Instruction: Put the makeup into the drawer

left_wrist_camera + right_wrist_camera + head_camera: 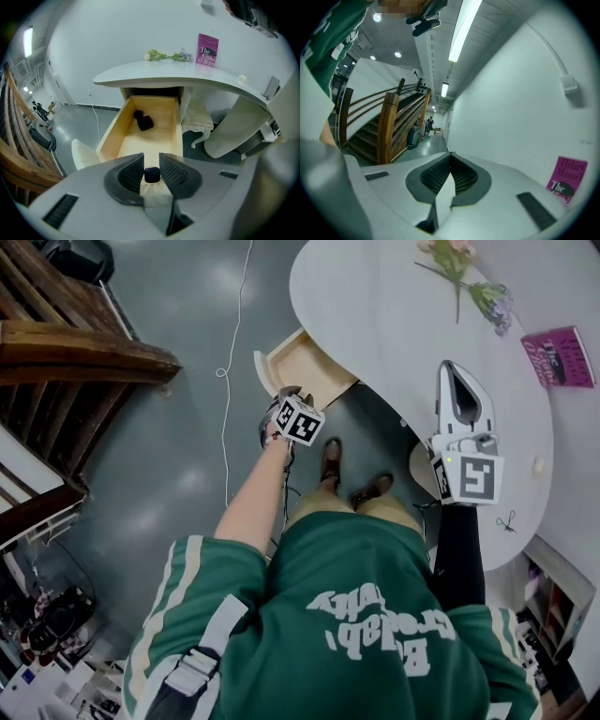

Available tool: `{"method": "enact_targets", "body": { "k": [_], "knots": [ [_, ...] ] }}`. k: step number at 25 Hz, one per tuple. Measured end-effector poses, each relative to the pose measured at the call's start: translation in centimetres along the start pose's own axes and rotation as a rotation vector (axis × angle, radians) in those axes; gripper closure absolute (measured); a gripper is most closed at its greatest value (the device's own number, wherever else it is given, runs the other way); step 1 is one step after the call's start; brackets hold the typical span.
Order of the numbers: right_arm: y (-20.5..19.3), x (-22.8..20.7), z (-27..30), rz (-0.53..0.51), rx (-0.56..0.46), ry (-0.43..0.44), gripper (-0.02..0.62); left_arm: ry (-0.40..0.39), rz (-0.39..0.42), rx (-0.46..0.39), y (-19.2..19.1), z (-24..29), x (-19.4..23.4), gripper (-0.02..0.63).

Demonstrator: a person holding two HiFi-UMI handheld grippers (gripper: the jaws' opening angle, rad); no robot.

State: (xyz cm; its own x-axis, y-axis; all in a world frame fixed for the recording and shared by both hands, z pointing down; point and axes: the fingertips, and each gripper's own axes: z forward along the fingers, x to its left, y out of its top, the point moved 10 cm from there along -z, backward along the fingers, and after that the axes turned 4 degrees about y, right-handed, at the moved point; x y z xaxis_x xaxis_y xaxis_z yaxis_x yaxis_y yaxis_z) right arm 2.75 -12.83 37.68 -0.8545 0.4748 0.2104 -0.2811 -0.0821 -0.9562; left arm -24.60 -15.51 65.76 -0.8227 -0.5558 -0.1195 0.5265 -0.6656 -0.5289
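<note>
Two small black makeup items (143,122) lie at the far end of the open pale wooden drawer (112,133), mid-frame in the left gripper view, under the white rounded tabletop (154,75). A third small black makeup piece (151,175) is pinched between the narrow-set jaws of the left gripper (151,160), low centre, in line with the drawer's near end. The right gripper (450,155), jaws pressed together and empty, hangs above the tabletop at the right of the head view, below the pink book (559,356)

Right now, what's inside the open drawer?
Two dark makeup pieces lie near the back of the drawer. Its front end is covered by the left gripper, whose jaws clamp a small black piece.
</note>
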Motion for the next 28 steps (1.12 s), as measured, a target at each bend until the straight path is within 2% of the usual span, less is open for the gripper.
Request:
{"method": "enact_targets", "body": {
  "k": [3,7,13,16,19,28],
  "knots": [
    [0.1,0.1,0.0,-0.001,-0.002,0.001,0.586,0.006,0.000,-0.010,-0.1,0.0,0.1,0.494],
    [0.3,0.3,-0.2,-0.006,-0.002,0.000,0.586,-0.016,-0.017,-0.021,-0.2,-0.2,0.0,0.425],
    [0.6,0.3,-0.3,0.008,-0.021,-0.017,0.586,-0.026,-0.024,-0.025,-0.2,-0.2,0.1,0.419],
    [0.2,0.2,-0.4,-0.004,-0.009,-0.009,0.586,-0.027,-0.035,-0.065,0.6,-0.9,0.5,0.419],
    [0.5,0.1,-0.3,-0.004,-0.023,-0.010,0.586,-0.003,-0.047,-0.170,3.0,-3.3,1.5,0.419],
    [3.2,-0.1,0.8,-0.008,-0.128,-0.018,0.586,0.118,-0.005,-0.604,14.1,-15.9,4.7,0.419]
  ]
}}
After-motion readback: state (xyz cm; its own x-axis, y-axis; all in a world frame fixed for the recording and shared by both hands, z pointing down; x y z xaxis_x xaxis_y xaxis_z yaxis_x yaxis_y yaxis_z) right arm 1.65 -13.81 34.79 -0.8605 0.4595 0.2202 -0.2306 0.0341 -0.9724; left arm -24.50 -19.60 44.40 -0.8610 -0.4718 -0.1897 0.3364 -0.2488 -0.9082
